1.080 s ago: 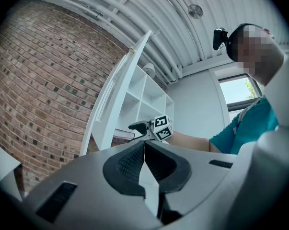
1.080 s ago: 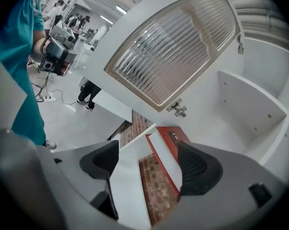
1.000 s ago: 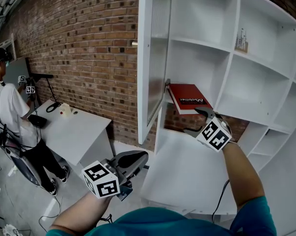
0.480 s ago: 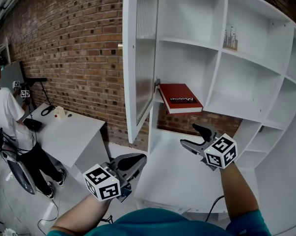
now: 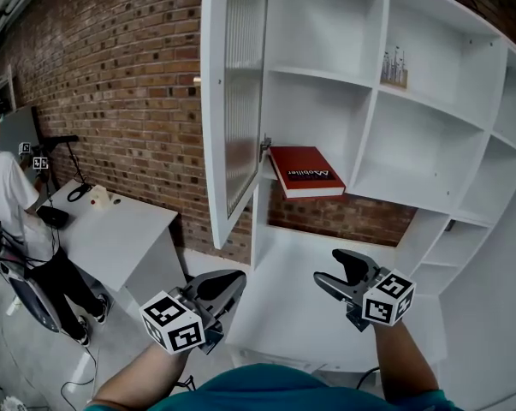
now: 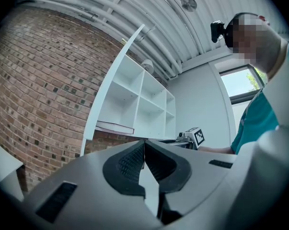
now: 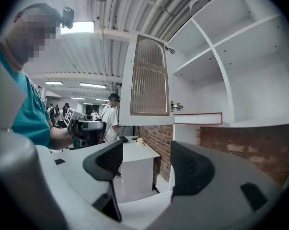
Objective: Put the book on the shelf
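Book [image 5: 305, 171] lay on the shelf [image 5: 394, 193], poking out; it could slip off; left claw [image 5: 226, 288] pressed together; right claw [image 5: 330, 269] apart, empty.

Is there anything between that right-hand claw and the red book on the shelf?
Nothing: in the head view only open air separates the right gripper, jaws apart and empty, from the red book.

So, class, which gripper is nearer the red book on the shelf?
Right. The right gripper hangs almost straight below the book, jaws apart and empty. The left gripper is below and well off to the book's left, jaws together.
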Available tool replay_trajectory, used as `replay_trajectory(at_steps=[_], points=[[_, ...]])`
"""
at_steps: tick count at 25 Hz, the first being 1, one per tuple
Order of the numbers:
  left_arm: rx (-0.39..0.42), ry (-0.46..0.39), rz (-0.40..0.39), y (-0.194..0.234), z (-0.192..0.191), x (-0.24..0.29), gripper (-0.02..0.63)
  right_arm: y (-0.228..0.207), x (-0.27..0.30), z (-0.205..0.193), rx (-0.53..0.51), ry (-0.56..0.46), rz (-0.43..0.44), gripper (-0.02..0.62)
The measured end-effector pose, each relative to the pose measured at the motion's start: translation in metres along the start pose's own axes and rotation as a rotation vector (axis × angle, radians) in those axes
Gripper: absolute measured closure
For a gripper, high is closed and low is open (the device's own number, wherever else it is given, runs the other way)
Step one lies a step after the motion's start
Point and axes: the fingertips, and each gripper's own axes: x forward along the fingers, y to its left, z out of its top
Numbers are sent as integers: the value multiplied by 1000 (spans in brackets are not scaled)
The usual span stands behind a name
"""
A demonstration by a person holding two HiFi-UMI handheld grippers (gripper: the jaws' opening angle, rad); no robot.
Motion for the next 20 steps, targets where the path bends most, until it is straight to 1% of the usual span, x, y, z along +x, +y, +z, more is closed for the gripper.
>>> replay_trajectory(at_steps=[1,2,3,4,7,10,15,20], points=[[-1,0,6,0,-2,-1,589,0,-3,0,10,-18,-13,293],[-5,1,13,0,-3,-2,589,-1,-7,0,15,-39,-32,417],[-8,0,17,0,-5,-3,589,-2,-11,1,19,-58,-51,499],[-11,-1,20,1,-7,-4,589,-2,-13,0,24,-72,-63,549],[-13,-1,28,3,-10,-6,589,2,-18,-2,32,-98,-65,572],[-7,3,33,1,-13,-8,589,8,-20,-5,29,-102,-67,573],[-10,5,36,1,-15,-11,589,12,-16,-12,69,-101,-49,574],[-9,2,38,1,-14,-13,589,13,-17,-14,63,-91,-60,574]])
